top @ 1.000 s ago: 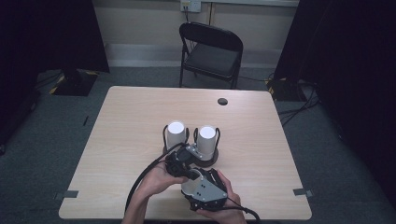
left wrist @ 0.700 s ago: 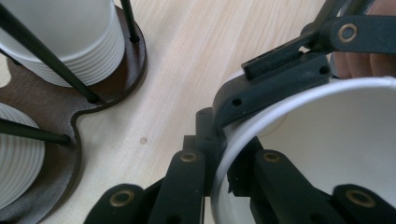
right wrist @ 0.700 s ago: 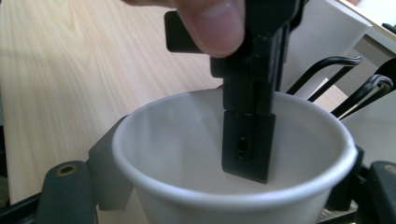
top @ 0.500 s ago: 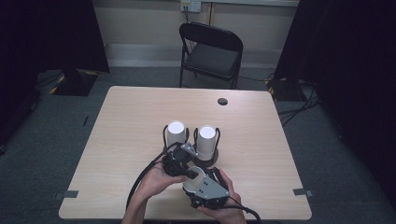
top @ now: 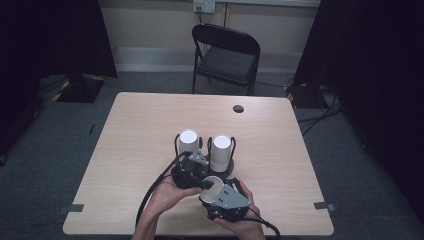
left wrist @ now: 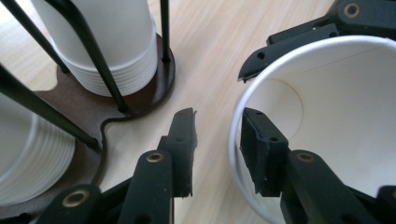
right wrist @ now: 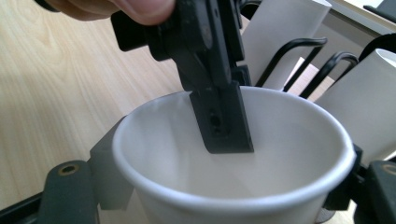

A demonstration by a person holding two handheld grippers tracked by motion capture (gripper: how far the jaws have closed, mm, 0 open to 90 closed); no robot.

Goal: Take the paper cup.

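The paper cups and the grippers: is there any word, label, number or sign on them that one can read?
None can be read: the single paper cup, the stacked cups in the wire holder, the left gripper, the right gripper and the table bear no print.

Paper cup (right wrist: 233, 154) hides the right claw's pads.
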